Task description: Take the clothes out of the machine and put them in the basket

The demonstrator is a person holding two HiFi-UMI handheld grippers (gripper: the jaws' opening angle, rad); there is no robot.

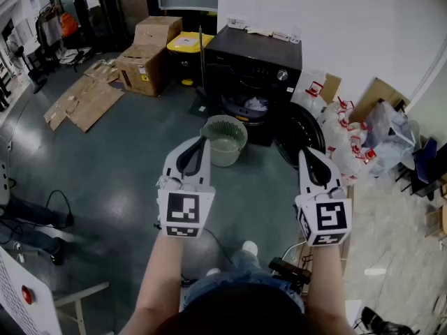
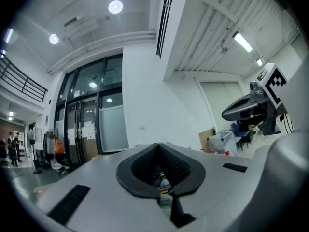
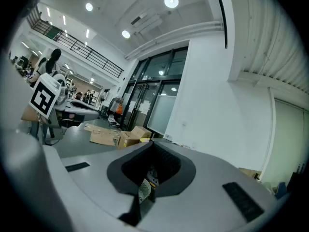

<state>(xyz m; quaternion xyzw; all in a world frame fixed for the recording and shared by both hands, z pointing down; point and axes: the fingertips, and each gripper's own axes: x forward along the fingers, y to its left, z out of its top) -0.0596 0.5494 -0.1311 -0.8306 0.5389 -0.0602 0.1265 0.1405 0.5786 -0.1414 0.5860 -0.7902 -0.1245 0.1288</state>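
Black front-loading washing machine [image 1: 255, 65] stands against the white wall with its round door [image 1: 300, 137] swung open. Cardboard boxes [image 1: 148, 58] sit well to its left. A green basket [image 1: 223, 139] stands on the floor just before the machine. Left gripper [image 1: 197, 149] and right gripper [image 1: 311, 158] point level, each with its jaws pressed together on nothing. Pale clothes [image 1: 255, 105] lie in the drum.

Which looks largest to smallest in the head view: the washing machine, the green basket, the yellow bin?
1. washing machine: clearly the largest.
2 and 3. green basket and yellow bin: they look about alike. The bin stands farther off and is partly hidden by the machine, so I won't rank them.
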